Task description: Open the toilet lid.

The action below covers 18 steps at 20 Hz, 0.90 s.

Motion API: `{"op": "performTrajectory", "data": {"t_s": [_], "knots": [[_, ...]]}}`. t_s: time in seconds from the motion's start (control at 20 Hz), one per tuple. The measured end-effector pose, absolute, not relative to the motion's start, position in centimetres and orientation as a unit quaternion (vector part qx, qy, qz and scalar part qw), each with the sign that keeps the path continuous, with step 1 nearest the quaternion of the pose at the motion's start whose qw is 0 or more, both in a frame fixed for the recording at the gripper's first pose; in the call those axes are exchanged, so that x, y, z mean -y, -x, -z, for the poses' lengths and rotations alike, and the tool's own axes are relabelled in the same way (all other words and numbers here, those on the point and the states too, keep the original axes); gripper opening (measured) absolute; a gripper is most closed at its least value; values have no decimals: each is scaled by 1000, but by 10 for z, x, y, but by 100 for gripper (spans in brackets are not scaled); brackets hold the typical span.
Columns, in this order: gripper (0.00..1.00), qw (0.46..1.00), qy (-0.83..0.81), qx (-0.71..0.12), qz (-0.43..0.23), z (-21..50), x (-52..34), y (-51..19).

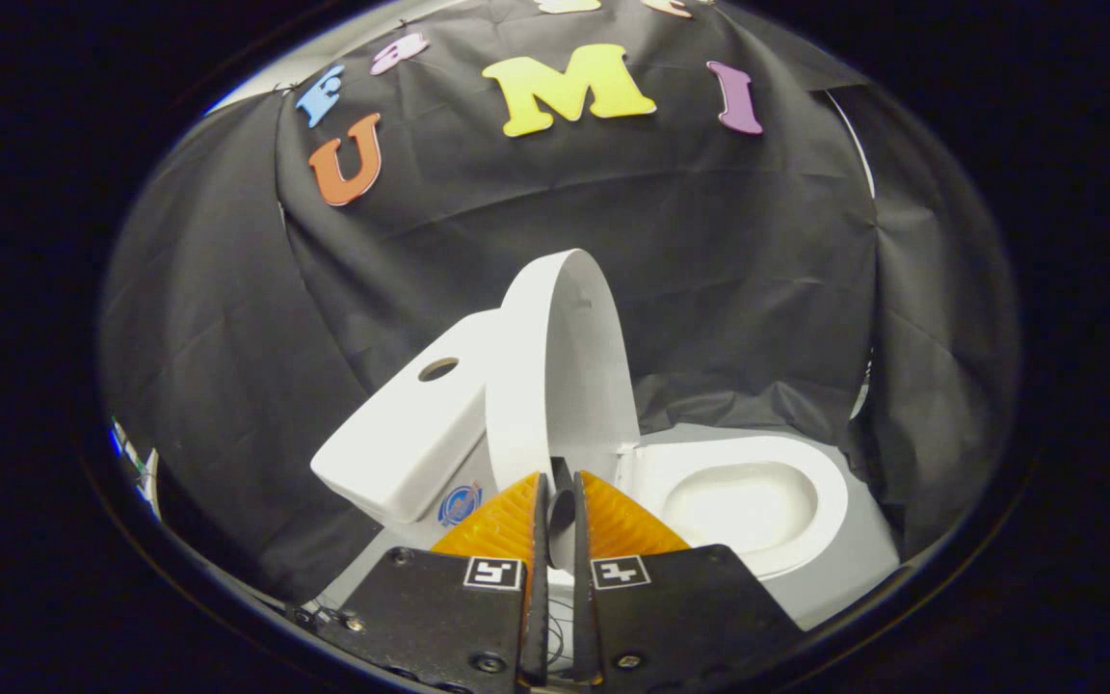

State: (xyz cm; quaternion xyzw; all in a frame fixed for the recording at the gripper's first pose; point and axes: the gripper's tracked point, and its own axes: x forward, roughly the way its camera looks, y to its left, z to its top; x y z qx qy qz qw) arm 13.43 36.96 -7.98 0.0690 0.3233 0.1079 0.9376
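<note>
- Black cloth (pixel 709 289) drapes the booth behind and around a small white toilet (pixel 806 540), which stands on a pale grey floor (pixel 854 578).
- Its lid (pixel 555 376) is raised to near upright, seen almost edge-on, with the hinge end low and the free rounded end at the top.
- That lid leans toward the tank (pixel 410 434), which lies to one side of it; the open bowl (pixel 743 501) lies to the other side.
- Just ahead of the gripper (pixel 560 487), the lid's lower part rises straight beyond the fingertips.
- Both fingers stand close together with only a narrow slit between them, and a dark, thin shape sits in that slit; I cannot tell whether they press on the lid's edge or on anything at all.
- My judgement: the task looks nearly or fully done, since the bowl is uncovered.
- Any remaining move turns on 1 relation: the lid's long axis runs up and away from the fingers, so a push toward the tank would seat it.
</note>
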Motion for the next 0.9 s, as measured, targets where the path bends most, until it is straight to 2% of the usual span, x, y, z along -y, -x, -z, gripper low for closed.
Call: {"op": "performTrajectory", "data": {"t_s": [0.9], "knots": [[14, 940, 13, -309, -142, 88, -429, -128]]}}
